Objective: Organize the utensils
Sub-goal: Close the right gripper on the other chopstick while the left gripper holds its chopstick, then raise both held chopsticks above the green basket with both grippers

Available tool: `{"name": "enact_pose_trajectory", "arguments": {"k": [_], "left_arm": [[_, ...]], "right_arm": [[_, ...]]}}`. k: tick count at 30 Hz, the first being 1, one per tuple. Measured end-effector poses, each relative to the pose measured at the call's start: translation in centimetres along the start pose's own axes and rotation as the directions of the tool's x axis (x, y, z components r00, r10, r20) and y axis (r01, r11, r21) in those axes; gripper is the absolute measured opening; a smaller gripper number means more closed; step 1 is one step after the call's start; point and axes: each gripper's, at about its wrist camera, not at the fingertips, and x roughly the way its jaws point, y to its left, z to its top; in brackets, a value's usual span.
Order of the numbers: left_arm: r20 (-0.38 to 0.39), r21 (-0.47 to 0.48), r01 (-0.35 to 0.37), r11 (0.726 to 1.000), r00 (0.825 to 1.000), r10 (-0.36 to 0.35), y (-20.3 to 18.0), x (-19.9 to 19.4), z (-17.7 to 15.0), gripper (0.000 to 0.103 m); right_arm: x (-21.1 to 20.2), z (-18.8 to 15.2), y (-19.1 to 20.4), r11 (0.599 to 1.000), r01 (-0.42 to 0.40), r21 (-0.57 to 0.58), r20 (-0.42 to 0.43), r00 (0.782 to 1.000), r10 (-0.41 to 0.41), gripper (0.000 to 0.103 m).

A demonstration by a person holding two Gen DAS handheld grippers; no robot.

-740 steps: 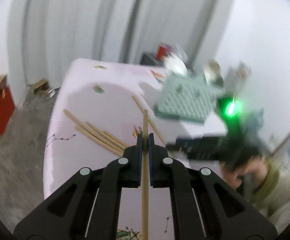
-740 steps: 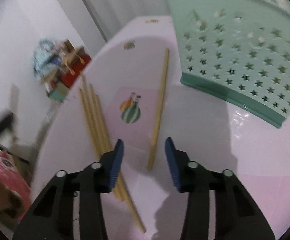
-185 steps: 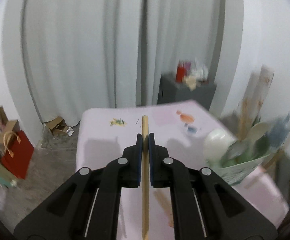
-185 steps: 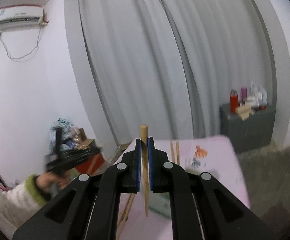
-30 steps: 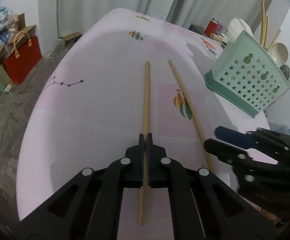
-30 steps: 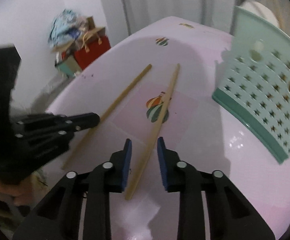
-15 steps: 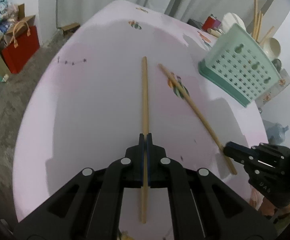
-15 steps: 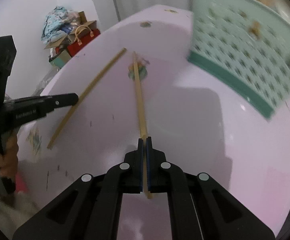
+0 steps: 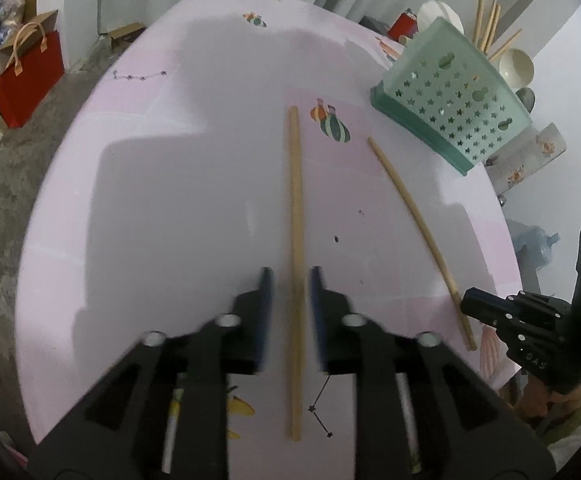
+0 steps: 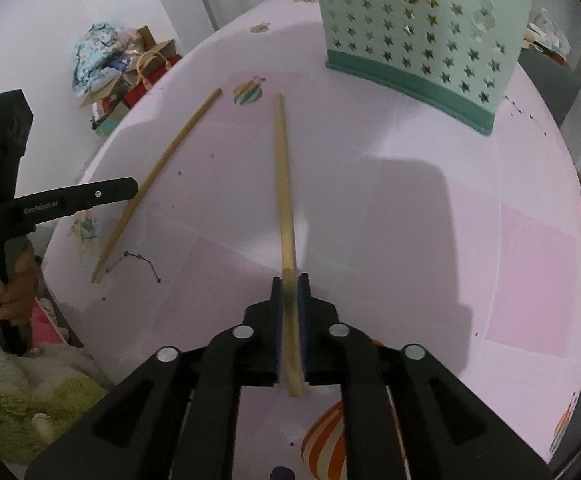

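Note:
Two wooden chopsticks lie on the pink table (image 9: pixel 170 200) in front of a green star-punched basket (image 9: pixel 450 92). My left gripper (image 9: pixel 291 280) straddles the left chopstick (image 9: pixel 295 208); its jaws are opening and stand clear of the stick, which rests flat on the table. My right gripper (image 10: pixel 290 282) has the other chopstick (image 10: pixel 284 184) between its jaws, which are opening, with a thin gap beside the blurred stick. In the right wrist view the left gripper (image 10: pixel 130 186) and the left chopstick (image 10: pixel 158 176) are at the left. In the left wrist view the right gripper (image 9: pixel 468 304) sits at the right chopstick's (image 9: pixel 410 208) near end.
The basket (image 10: pixel 418 32) holds several upright chopsticks (image 9: pixel 486 20) and white bowls (image 9: pixel 516 64). A red bag (image 9: pixel 26 76) and boxes stand on the floor to the left. A person's hand (image 10: pixel 10 292) grips the left handle. The table's near edge is close under both grippers.
Half a second ago both grippers were shut on their chopsticks. The left jaws have since spread wide off their stick, and the right jaws have parted slightly. Both sticks have slid nearer the table's front edge.

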Motion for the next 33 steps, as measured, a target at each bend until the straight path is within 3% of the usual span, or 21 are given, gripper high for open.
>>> {"name": "enact_pose_trajectory", "arguments": {"k": [3,7,11,17,21,26,29,33], "left_arm": [[0.034,0.013,-0.012,1.0,0.999,0.012,0.0,-0.8,1.0,0.033],[0.055,0.068,-0.056,0.996,0.997,0.053,-0.8,-0.3,3.4,0.035],[0.052,0.131,-0.119,0.984,0.992,0.113,-1.8,1.4,5.7,0.035],[0.038,0.229,-0.25,0.941,0.968,0.248,-3.3,4.3,6.9,0.034],[0.046,0.237,-0.32,0.918,0.947,0.318,-3.4,5.7,7.2,0.025],[0.066,0.256,-0.339,0.905,0.94,0.333,-3.9,5.9,7.1,0.013],[0.076,0.266,-0.349,0.898,0.937,0.341,-4.4,6.2,7.0,0.006],[0.092,0.279,-0.366,0.888,0.931,0.354,-4.8,6.4,6.7,0.005]], "right_arm": [[-1.0,1.6,0.0,1.0,-0.021,-0.019,0.042,0.999,0.022,0.029],[-0.5,4.6,0.7,0.997,-0.042,-0.067,0.082,0.996,0.047,0.03],[1.9,7.5,1.5,0.994,-0.064,-0.087,0.071,0.995,0.07,0.03],[5.4,10.2,2.4,0.99,0.05,-0.13,0.053,0.998,-0.044,0.03],[6.3,10.5,2.3,0.987,0.078,-0.142,0.043,0.996,-0.073,0.023],[6.5,10.7,2.9,0.983,0.082,-0.166,0.04,0.996,-0.076,0.008],[6.4,10.9,3.2,0.982,0.091,-0.166,0.046,0.995,-0.085,0.007],[6.5,11.0,3.0,0.985,0.081,-0.149,0.05,0.996,-0.074,0.007]]}}
